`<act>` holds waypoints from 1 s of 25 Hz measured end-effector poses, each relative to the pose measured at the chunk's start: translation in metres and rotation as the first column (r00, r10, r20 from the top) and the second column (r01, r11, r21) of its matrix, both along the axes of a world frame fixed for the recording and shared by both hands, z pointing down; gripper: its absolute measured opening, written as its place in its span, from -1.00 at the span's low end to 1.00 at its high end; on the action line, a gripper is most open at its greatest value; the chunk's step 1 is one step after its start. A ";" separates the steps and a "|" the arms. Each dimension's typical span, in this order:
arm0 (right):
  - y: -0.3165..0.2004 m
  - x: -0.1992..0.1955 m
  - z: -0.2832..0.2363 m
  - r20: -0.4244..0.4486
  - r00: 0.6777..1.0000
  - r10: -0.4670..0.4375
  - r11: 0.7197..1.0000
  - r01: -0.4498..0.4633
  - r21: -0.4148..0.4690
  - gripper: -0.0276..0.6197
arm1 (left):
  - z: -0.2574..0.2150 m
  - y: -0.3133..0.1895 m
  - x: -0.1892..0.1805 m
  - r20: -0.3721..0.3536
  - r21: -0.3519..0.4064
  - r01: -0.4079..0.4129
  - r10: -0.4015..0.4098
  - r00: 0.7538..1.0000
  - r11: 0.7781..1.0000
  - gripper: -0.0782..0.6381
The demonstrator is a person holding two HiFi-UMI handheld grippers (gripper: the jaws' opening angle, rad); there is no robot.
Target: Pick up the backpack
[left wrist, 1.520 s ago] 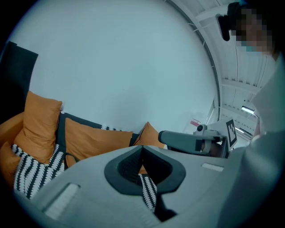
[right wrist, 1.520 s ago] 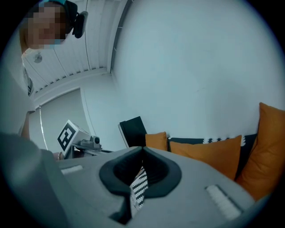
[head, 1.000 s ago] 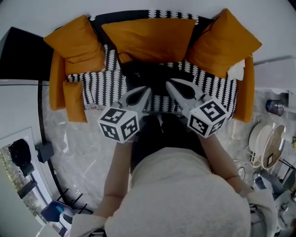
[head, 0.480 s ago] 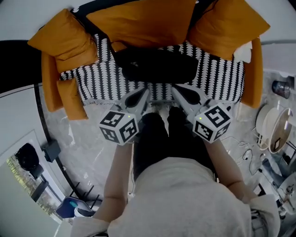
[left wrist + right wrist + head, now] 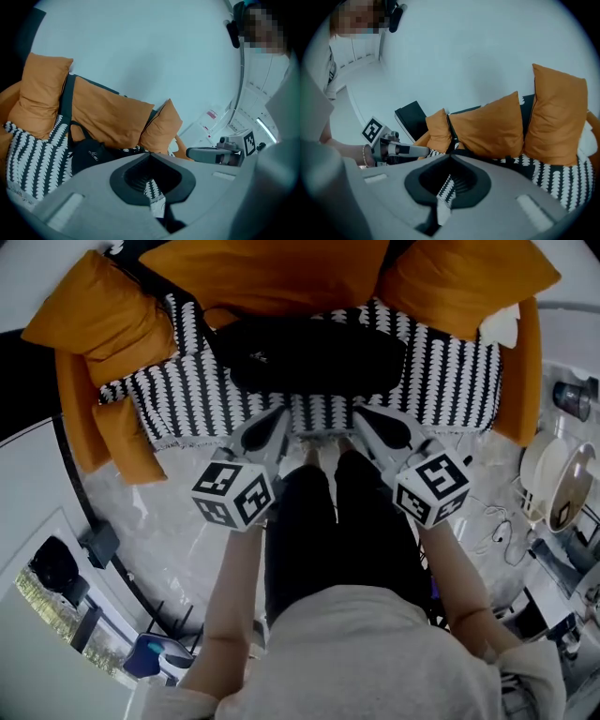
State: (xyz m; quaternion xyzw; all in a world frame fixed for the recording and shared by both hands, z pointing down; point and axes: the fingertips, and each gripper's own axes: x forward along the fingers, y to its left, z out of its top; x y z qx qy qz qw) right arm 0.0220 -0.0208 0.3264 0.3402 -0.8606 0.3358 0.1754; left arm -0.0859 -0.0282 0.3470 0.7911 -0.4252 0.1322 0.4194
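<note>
Black backpack [image 5: 309, 357] on striped sofa [image 5: 441, 390], just beyond left claw [image 5: 278, 414] and right claw [image 5: 362, 414], both pinched together, empty.

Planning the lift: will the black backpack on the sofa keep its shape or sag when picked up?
Probably sags: the backpack lies slumped low and wide on the sofa seat, so it looks soft. Its matte fabric likely won't slip. Weight I can't judge.

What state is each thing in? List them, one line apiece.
backpack, lying flat on the sofa seat, not gripped
left gripper, shut, empty, short of the backpack
right gripper, shut, empty, short of the backpack
orange cushions, propped up behind the backpack
</note>
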 end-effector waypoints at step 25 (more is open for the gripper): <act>-0.012 -0.047 0.127 -0.153 0.972 -0.181 0.982 0.186 0.021 -0.91 | 0.140 -0.002 -0.020 -0.069 -0.189 0.054 -0.069 0.995 0.980 -0.76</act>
